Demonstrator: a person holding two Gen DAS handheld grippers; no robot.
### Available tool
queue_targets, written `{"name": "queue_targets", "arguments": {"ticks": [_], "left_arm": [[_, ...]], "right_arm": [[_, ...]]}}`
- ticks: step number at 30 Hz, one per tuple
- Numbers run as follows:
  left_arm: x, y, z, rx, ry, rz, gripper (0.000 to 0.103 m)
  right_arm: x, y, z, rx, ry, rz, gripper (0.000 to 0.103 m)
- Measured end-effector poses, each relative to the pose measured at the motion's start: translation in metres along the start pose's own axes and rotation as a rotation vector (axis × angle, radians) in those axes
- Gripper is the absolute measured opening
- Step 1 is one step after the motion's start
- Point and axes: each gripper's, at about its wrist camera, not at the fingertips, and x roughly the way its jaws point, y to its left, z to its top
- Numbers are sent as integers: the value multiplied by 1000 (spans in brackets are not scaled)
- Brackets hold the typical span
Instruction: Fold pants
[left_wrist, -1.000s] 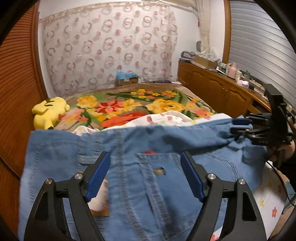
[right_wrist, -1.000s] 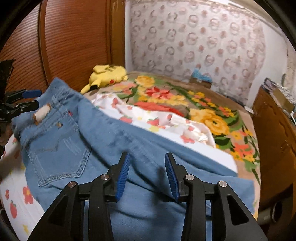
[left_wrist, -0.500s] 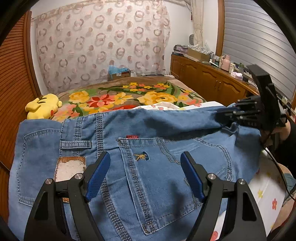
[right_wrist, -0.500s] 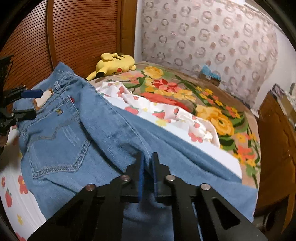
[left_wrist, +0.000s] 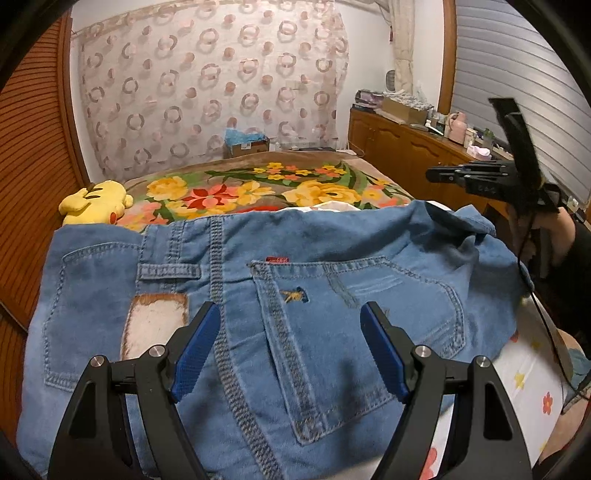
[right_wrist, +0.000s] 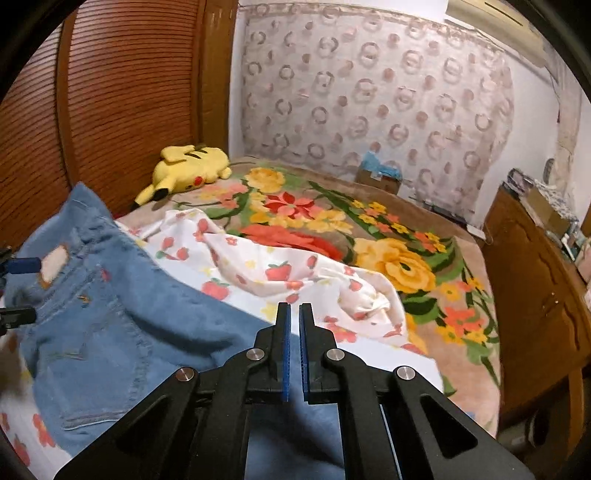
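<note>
Blue jeans (left_wrist: 332, 295) lie back side up on the bed, waistband far, with a back pocket and a worn pale patch (left_wrist: 155, 325) showing. My left gripper (left_wrist: 288, 350) is open, hovering just over the seat of the jeans. In the right wrist view the jeans (right_wrist: 129, 325) stretch from the left towards the camera. My right gripper (right_wrist: 294, 347) is shut with nothing visibly between its pads, above the jeans' leg; it also shows raised at the right of the left wrist view (left_wrist: 436, 173).
A yellow plush toy (right_wrist: 192, 170) lies at the bed's far left by the wooden wall. A white strawberry-print sheet (right_wrist: 280, 273) is bunched beyond the jeans on the floral blanket (right_wrist: 399, 266). A wooden cabinet (right_wrist: 535, 295) runs along the right side.
My right gripper shut from open and has lifted up off the jeans. The jeans have settled flatter on the bed. My left gripper stays open over the seat.
</note>
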Motion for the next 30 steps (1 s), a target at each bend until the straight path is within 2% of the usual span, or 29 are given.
{"name": "queue_targets", "arguments": {"ticks": [5,10,14,17,25,30], "left_arm": [[-11,2,-9,-7,-1,6,79],[-30,8,-27,-21,-5,26,79],[-45,14,-41,-35,-13,41,79],[-60,21,-52,-44,-21,55,79],[-83,36,-77,-70,-32,72,79],[-89,40,-88,-78,-33,60,78]], "right_arm": [[-25,10,-13,26,-28,57,5],[-58,24,-30,29,-52,82,10],[-96,23,-51,45,-75,90,30],[-115,29,-67,51,-75,91,35],[-149,49,-106,86,-46,99,38],[-156,60,-133,124,-16,108,38]]}}
